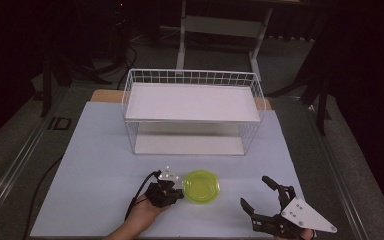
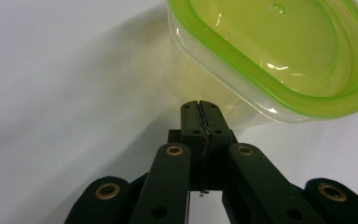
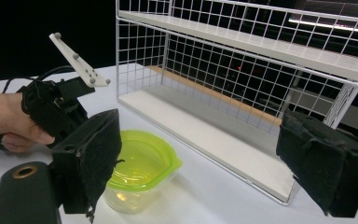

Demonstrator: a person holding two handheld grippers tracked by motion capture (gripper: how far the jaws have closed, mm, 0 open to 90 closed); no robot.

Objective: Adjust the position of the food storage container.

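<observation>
A clear plastic container with a lime-green lid (image 1: 201, 186) stands on the white table near the front, ahead of the wire shelf. In the left gripper view the container (image 2: 279, 51) is at upper right. My left gripper (image 2: 200, 106) is shut with nothing between its jaws, and its tips are close against the container's side wall. From above, the left gripper (image 1: 180, 193) lies at the container's left edge. My right gripper (image 1: 254, 191) sits to the container's right, open and empty. Its view looks between wide-apart pads (image 3: 91, 158) at the container (image 3: 140, 161).
A white wire rack (image 1: 192, 117) with an upper and a lower shelf stands across the middle of the table (image 1: 95, 165), open toward me. The floor and a desk frame (image 1: 225, 30) lie beyond. A black cable (image 1: 137, 195) trails from the left gripper.
</observation>
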